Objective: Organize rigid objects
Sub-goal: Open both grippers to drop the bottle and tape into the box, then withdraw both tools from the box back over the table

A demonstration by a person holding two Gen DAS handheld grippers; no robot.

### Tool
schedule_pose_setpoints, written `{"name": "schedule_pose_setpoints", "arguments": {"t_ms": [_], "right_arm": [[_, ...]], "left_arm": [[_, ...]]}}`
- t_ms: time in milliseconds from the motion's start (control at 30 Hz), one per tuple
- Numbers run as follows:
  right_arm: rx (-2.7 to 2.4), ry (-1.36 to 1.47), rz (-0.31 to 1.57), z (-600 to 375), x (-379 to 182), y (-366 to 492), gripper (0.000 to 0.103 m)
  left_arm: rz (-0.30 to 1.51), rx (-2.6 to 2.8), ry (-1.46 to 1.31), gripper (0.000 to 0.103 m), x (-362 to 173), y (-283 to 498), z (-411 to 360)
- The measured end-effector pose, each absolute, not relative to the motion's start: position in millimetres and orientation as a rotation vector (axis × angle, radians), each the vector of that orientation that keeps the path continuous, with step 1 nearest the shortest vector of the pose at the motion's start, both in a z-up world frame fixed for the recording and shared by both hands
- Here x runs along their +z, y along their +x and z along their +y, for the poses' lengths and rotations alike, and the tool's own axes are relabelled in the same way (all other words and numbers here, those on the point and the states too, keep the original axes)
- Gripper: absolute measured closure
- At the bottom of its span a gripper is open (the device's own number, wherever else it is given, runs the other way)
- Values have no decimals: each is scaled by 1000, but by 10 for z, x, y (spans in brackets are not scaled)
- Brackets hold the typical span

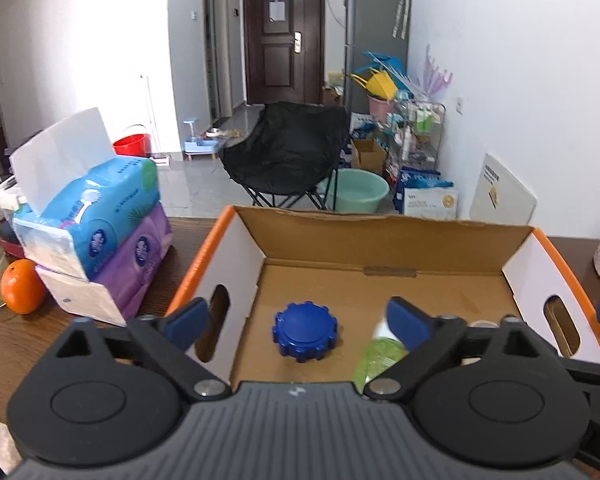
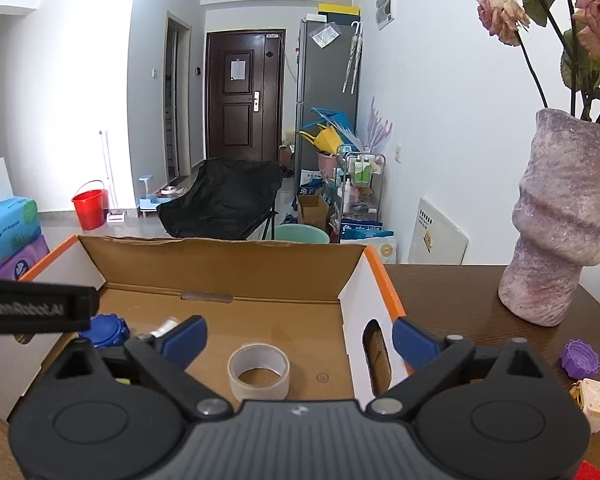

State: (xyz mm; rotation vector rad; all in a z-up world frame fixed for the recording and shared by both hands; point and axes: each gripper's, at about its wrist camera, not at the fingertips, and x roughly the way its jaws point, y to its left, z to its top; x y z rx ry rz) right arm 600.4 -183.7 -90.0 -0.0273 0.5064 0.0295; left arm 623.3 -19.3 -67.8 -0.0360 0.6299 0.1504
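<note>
An open cardboard box (image 1: 380, 236) with orange-edged white sides stands on the dark wooden table; it also shows in the right wrist view (image 2: 220, 264). Inside lie a blue ridged lid (image 1: 305, 331), also in the right wrist view (image 2: 105, 330), a green-and-white bottle (image 1: 378, 354) and a roll of clear tape (image 2: 259, 370). My left gripper (image 1: 298, 322) is open and empty above the box's near left part. My right gripper (image 2: 300, 336) is open and empty, straddling the box's right wall. A purple ridged lid (image 2: 580, 359) and a cream cube-shaped object (image 2: 594, 402) lie on the table to the right.
Two stacked tissue packs (image 1: 100, 232) and an orange (image 1: 22, 286) sit left of the box. A tall mottled vase (image 2: 560, 232) with dried roses stands on the right. The left gripper's body (image 2: 36, 308) crosses the left of the right wrist view.
</note>
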Motion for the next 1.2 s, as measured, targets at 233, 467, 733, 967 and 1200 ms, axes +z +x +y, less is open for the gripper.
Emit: {"name": "schedule_pose_setpoints", "arguments": {"t_ms": [233,467,733,967,1200], "right_arm": [[34,-38,508,-1820,-898,5963,3],[30,-39,495,-1831,-868,5879,3],[20,-32,479,-1944,-829,5735,3],[1,-21,466,-2075,-798,5557,3],[-8,-16,451,-2138,-765,5338,3]], "left_arm": [[625,157,-37,0,-669,6222,-182],[611,145,-31,0,-633,6143,-188],[593,122,-25,0,-563,5973,-221],[584,114,-23,0,-545,5813,-221],[570,113,-32,0,-516,5556,-182]]}}
